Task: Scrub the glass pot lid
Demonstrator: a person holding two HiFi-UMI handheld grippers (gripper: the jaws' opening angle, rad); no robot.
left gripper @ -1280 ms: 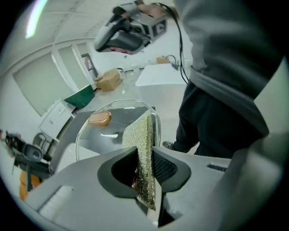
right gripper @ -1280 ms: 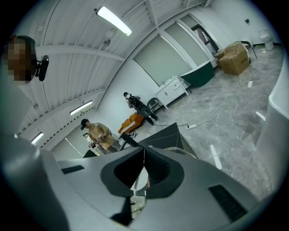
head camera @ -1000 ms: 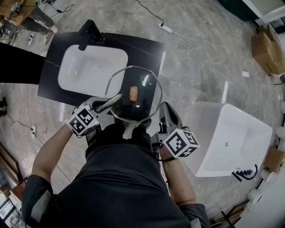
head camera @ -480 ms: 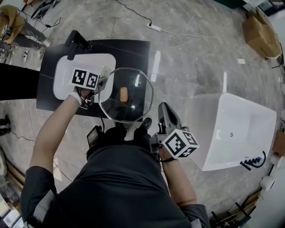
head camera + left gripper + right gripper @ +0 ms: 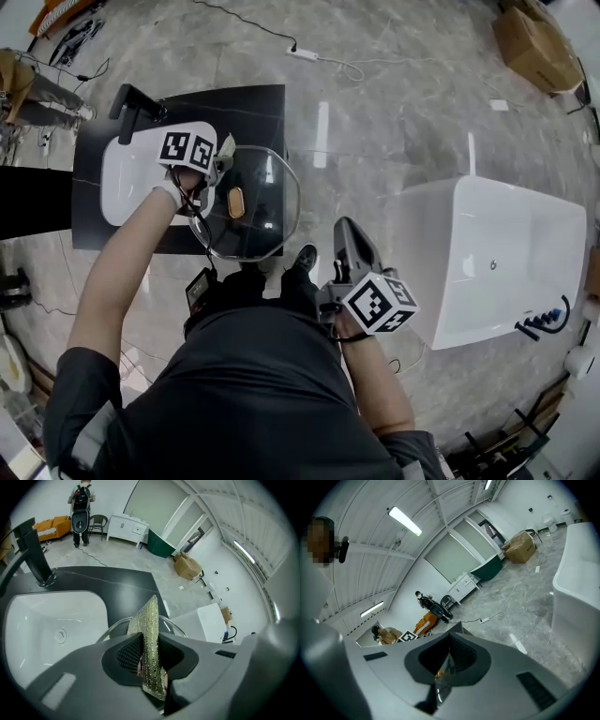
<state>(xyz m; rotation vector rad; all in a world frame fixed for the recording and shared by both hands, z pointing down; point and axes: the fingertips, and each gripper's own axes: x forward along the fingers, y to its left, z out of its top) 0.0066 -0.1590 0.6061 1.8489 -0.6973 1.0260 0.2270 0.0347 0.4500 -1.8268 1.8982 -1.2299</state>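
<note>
The glass pot lid (image 5: 262, 202), round with a metal rim and an amber handle (image 5: 234, 202), hangs in the air over the black counter's right part. My left gripper (image 5: 221, 156) is at the lid's upper left rim, shut on a green-gold scouring pad (image 5: 150, 630); the lid's rim (image 5: 115, 624) shows just beyond the pad. In the right gripper view my right gripper (image 5: 447, 662) is shut on the lid's edge (image 5: 441, 673), seen as a thin glass sliver. In the head view the right gripper (image 5: 345, 234) sits right of the lid, and its grip is hidden.
A white basin (image 5: 122, 183) is set in the black counter (image 5: 253, 108), with a black faucet (image 5: 131, 98) at its far left. A white bathtub (image 5: 497, 262) stands on the right. A cardboard box (image 5: 530, 47) and a cable with a power strip (image 5: 305, 54) lie on the marble floor.
My left gripper has lifted from beside my waist up to the lid's upper left rim, carrying the pad. The lid has shifted left toward the basin. The right gripper stays put.
</note>
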